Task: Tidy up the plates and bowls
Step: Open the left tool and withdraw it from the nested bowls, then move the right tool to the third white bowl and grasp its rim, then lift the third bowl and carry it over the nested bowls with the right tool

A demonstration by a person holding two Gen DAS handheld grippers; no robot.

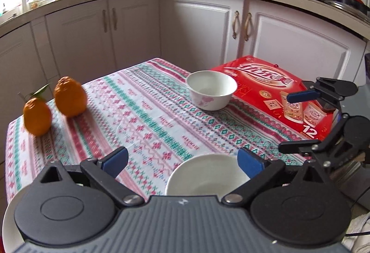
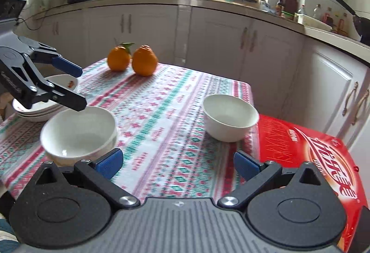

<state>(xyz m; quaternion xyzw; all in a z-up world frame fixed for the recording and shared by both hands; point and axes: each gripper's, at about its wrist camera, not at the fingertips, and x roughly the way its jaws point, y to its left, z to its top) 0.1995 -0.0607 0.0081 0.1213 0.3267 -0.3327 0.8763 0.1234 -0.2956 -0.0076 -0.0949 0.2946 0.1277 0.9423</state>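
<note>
While both tools hang above the patterned-cloth tabletop (image 2: 161, 114) with nothing between their pads, no dish is in a grip. Left hand-held gripper (image 1: 182, 160): jaws spread wide, empty, a plain white ceramic bowl (image 1: 205, 174) low centre of its view, just under and between the blue pads. Right hand-held gripper (image 2: 177, 161): jaws spread wide, empty, bare cloth between them.

Second white bowl with a faint pink print (image 2: 230, 116) sits right of centre in the right-wrist view, close to the red printed carton (image 2: 312, 156). Stack of shallow white plates (image 2: 46, 109) at left edge of that view, partly behind the left tool. Two oranges (image 2: 133, 60) at the far edge of the cloth, well apart from the dishes.

Judgement: step in hand is picking a bowl for nesting. Take one wall of the rim between the pads, not the whole bowl; close gently, since glazed ceramic likely slips. Lift straight, keep level, clear of the carton's edge, then lower into the other bowl.
</note>
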